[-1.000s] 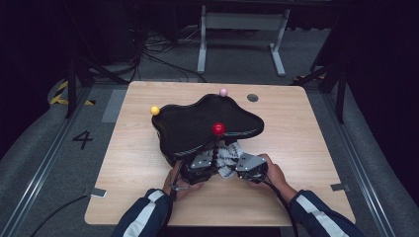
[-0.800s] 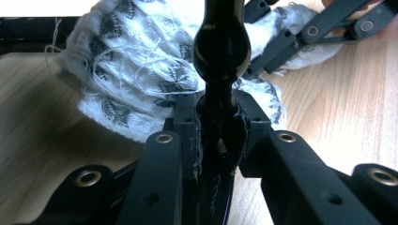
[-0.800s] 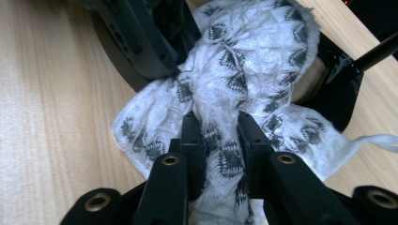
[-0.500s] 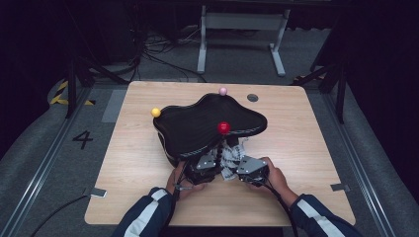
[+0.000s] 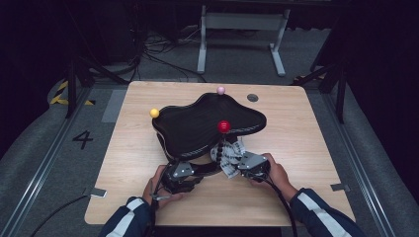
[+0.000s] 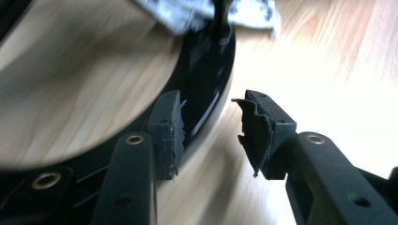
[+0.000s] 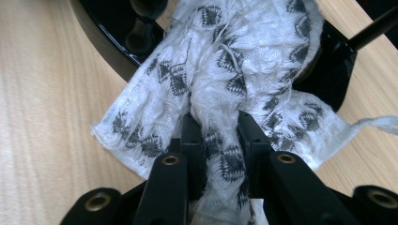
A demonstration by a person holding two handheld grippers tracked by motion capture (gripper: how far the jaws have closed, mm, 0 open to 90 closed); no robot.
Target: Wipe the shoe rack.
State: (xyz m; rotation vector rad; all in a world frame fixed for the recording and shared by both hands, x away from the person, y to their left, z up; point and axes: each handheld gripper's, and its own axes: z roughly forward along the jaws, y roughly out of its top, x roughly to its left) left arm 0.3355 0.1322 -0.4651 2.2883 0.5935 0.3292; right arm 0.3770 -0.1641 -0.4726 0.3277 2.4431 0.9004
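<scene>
Low, right gripper (image 7: 216,129) pinching cloth (image 7: 220,70).

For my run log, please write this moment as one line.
left tool: jaws just opening, nothing gripped, beside glossy black base | right tool: shut on white black-patterned woven cloth | wooden table

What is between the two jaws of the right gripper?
A fold of the white patterned cloth is pinched between the jaws of the right gripper, as the right gripper view shows.

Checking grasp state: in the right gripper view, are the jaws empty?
No: the right gripper has its jaws closed on a bunched fold of the white patterned cloth.
</scene>
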